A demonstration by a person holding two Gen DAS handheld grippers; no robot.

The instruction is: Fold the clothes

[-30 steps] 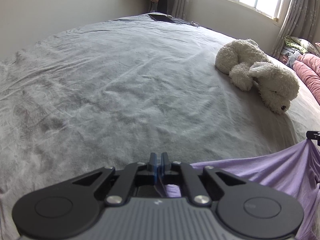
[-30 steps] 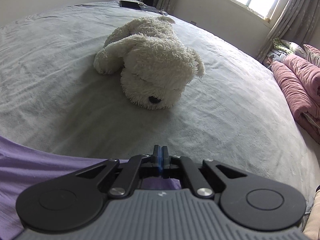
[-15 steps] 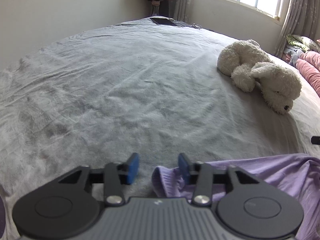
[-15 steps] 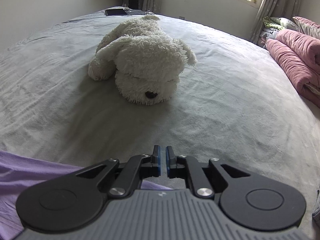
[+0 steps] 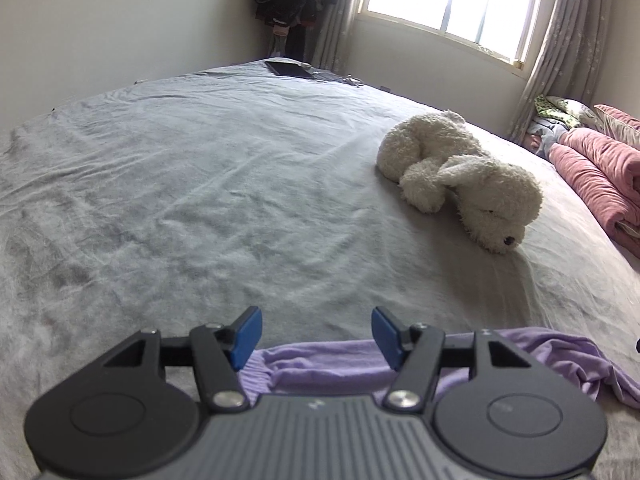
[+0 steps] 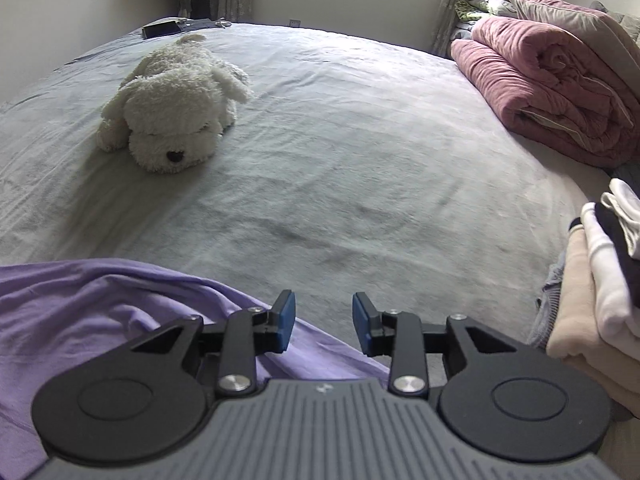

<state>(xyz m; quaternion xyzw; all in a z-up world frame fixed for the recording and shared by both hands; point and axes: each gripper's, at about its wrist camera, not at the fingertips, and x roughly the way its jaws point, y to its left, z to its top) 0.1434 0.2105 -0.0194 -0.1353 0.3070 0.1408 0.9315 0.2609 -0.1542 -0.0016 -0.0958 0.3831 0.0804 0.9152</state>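
Folding looks barely begun: purple garment (image 6: 120, 312) lies rumpled at the bed's (image 5: 240, 200) near edge, released, while left gripper (image 5: 316, 334) and right gripper (image 6: 324, 322), jaws just opened, hold nothing.

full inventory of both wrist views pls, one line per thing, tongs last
bedsheet: 1, grey, covers the bed
garment: 1, purple, crumpled on the near edge of the sheet
plush dog: 1, white, lying on the sheet
quilt: 1, pink, rolled at the bed's right side
folded clothes: 1 stack, beige, white and dark, near right
flat device: 1, dark, far end of bed
window: 1, bright, far wall, curtains either side
left tongs: 1, black with blue pads, open over garment
right tongs: 1, same, open, jaws just opening, nothing gripped
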